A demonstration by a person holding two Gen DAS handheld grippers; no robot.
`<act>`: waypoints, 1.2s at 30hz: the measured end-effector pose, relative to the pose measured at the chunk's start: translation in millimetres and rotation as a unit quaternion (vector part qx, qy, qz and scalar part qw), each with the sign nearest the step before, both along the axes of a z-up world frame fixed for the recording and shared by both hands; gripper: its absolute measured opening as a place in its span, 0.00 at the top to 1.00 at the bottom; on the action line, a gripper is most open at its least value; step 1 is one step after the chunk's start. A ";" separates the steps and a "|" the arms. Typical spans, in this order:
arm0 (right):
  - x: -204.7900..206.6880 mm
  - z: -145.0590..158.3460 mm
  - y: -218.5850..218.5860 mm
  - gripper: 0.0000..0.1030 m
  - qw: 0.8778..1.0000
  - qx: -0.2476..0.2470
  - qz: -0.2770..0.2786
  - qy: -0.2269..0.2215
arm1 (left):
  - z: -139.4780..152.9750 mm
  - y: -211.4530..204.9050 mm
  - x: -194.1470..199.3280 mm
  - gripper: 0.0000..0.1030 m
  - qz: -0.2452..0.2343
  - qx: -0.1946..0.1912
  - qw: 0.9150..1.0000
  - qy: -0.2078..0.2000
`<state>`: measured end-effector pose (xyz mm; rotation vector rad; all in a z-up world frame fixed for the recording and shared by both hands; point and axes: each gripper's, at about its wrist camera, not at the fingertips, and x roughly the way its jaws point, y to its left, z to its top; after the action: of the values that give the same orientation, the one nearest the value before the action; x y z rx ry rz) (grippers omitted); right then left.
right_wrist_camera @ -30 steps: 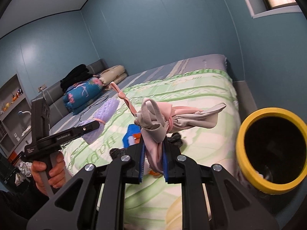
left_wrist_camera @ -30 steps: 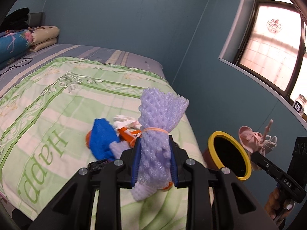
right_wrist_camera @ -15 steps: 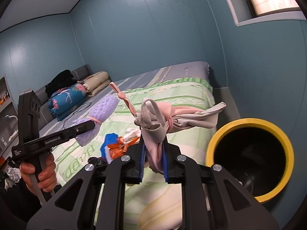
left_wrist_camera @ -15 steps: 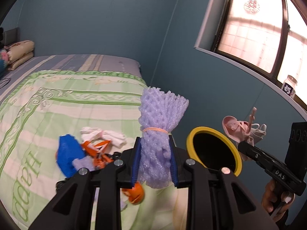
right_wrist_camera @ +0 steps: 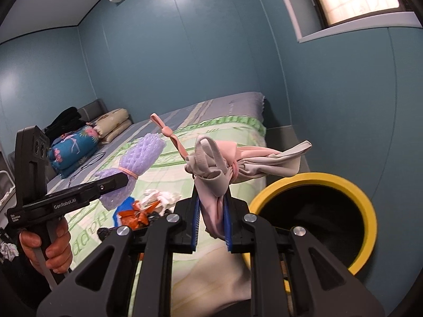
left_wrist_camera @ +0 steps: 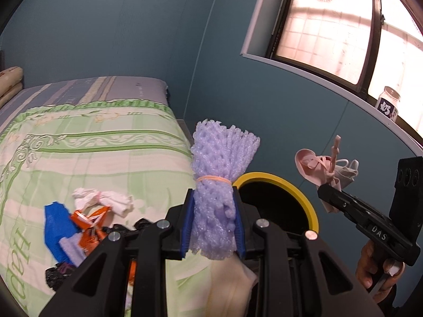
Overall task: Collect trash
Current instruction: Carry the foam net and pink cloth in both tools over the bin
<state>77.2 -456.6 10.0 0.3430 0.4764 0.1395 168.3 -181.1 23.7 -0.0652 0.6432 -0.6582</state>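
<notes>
Light, squashy purple foam net (left_wrist_camera: pixel 219 192), pinched below its rubber band by the left gripper (left_wrist_camera: pixel 212 227) fingers; right gripper (right_wrist_camera: pixel 211 222) clamps limp pink cloth (right_wrist_camera: pixel 219 174).

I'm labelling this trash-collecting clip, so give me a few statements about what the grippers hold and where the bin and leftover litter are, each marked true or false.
1. The left gripper is clamped on a purple foam net. True.
2. The right gripper is open with nothing in it. False: it is shut on a pink cloth bundle.
3. The yellow-rimmed bin stands on the bed. False: it stands beside the bed, near the blue wall.
4. An orange wrapper lies on the bed. True.
5. The foam net is tied with a band. True.
</notes>
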 end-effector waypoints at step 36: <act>41.8 -97.4 -95.6 0.85 0.986 0.041 -0.120 0.110 | -79.1 -179.5 49.2 0.76 -0.112 0.052 0.990 0.071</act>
<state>119.0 -552.2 -87.4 0.4973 0.6436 -0.1144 217.6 -360.6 -55.4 0.0586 0.8299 -0.8404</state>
